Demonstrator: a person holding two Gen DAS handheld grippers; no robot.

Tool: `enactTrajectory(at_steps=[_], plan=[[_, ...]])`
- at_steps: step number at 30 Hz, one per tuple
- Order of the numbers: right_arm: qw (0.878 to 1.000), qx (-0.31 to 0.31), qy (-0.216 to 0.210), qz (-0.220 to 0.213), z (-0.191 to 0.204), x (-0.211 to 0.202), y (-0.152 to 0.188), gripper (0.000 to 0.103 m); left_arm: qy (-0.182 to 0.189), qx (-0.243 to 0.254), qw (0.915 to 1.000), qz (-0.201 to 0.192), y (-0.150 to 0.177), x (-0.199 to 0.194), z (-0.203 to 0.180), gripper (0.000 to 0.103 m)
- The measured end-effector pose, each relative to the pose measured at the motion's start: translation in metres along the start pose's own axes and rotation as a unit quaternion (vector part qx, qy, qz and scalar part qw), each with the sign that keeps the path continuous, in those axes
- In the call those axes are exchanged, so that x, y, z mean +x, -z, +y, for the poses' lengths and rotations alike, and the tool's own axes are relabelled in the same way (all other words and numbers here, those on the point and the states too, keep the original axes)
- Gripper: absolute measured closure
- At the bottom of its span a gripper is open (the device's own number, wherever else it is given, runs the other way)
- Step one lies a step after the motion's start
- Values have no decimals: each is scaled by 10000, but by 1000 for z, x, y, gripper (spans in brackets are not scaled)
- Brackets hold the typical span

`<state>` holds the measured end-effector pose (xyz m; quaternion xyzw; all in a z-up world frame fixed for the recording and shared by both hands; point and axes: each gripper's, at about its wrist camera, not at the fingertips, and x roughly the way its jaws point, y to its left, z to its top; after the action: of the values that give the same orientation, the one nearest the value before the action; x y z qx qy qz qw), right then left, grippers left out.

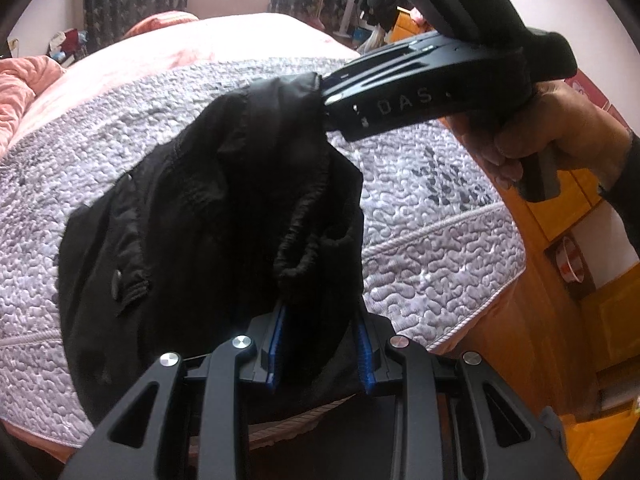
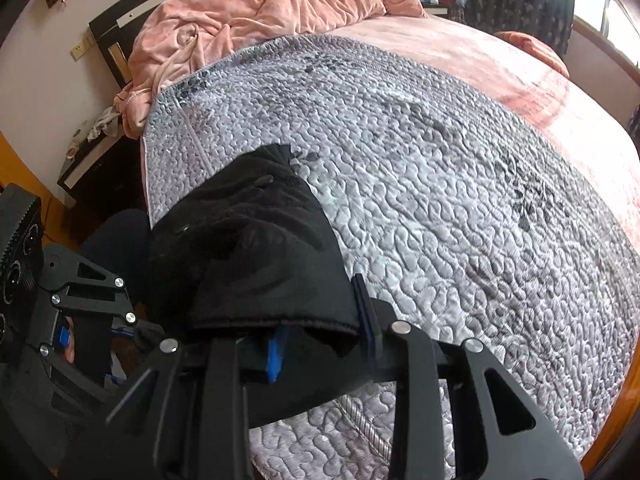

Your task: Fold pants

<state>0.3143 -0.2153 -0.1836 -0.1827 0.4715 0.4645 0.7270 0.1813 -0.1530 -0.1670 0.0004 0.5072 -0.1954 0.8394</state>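
The grey quilted bedspread (image 1: 420,240) takes up most of both views, and the black pants (image 1: 208,208) hang bunched just above its near edge, strung between the two grippers with the bulk drooping toward the quilt. The left gripper (image 1: 320,344) pinches the elasticated waistband (jaws narrow, cloth between the blue pads), tilted steeply down. The right gripper (image 2: 320,332) clamps another bunch, equally near the quilt and angled down.

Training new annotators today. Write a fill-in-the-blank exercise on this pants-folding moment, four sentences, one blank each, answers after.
1. The pants are ____ in colour.
2. They hang above a grey quilted ____ on the bed.
3. The left gripper has pads coloured ____.
4. The right gripper grips the pants at their top corner, so ____ grippers hold cloth.

Answers: black; cover; blue; both
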Motion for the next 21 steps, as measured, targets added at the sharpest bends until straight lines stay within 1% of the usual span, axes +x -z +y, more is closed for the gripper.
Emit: enactTrajectory(at_steps=[6, 11, 21], plan=[[9998, 160, -91, 68, -14, 17, 18, 74, 39, -27, 9997, 240, 6, 26, 0, 74], [9995, 292, -110, 96, -20, 26, 29, 73, 57, -21, 9993, 366, 10, 41, 0, 74], [9984, 521, 79, 195, -29, 43, 48, 71, -6, 48, 9985, 546, 18, 65, -1, 73]])
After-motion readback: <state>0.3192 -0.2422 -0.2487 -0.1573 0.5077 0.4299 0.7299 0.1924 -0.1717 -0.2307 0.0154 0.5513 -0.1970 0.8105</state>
